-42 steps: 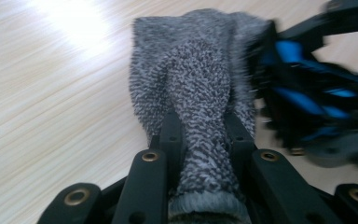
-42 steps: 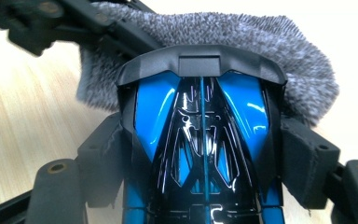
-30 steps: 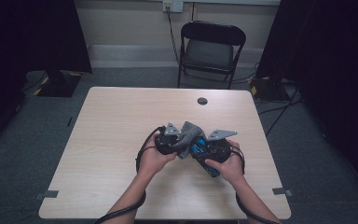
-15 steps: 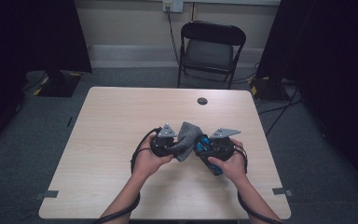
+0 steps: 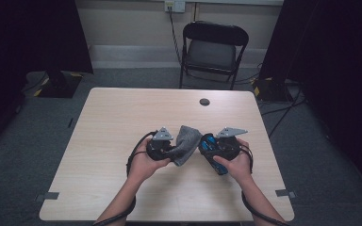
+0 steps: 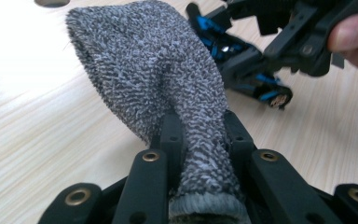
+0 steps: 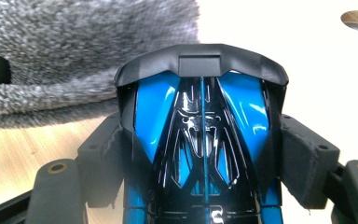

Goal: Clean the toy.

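A grey knitted sock (image 6: 149,70) hangs forward from my left gripper (image 6: 200,135), which is shut on its cuff end. In the high view the sock (image 5: 186,143) lies between the two hands at mid table, with the left gripper (image 5: 167,148) at its left. My right gripper (image 7: 200,158) is shut on a glossy blue and black toy car (image 7: 200,121), its pads pressing on both sides. The toy's nose points at the sock (image 7: 74,46) and stands close to it. In the high view the toy (image 5: 210,145) sits in the right gripper (image 5: 212,149).
The light wooden table (image 5: 122,117) has a round cable hole (image 5: 204,101) near its far edge. A black folding chair (image 5: 214,47) stands behind the table. Dark curtains flank both sides, and cables run on the floor at right.
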`<state>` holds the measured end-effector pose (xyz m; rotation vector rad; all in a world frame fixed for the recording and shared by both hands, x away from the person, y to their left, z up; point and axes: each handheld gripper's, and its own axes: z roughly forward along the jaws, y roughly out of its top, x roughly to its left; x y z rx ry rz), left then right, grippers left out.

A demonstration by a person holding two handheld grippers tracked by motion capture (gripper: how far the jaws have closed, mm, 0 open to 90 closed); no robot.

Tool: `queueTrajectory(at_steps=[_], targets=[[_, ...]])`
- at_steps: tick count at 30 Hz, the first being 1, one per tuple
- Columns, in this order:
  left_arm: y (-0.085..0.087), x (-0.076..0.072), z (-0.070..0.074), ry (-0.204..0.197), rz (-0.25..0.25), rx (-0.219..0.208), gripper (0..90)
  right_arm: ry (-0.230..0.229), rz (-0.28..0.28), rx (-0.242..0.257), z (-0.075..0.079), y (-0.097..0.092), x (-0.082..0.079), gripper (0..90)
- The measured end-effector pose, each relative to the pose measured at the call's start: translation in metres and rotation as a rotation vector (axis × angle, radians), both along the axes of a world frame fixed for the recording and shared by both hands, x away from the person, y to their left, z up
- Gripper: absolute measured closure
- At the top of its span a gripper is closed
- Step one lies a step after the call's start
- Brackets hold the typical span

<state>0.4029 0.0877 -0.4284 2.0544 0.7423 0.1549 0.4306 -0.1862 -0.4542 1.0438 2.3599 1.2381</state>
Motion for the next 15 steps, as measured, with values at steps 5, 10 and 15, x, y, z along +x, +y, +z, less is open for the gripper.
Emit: queueTrajectory(at_steps=[5,10,15], targets=[[0.015,-0.001,-0.001,0.014,0.033,0.006,74.9,-0.001,-0.013,0.014,0.003,-0.005,0.002,25.5],[0.029,0.002,0.0,-0.002,0.098,0.017,74.8,-0.011,-0.012,0.016,0.007,-0.009,0.001,25.5],[0.035,0.012,0.007,-0.015,0.175,0.0,74.7,-0.013,0.011,0.024,0.009,-0.003,-0.003,25.5]])
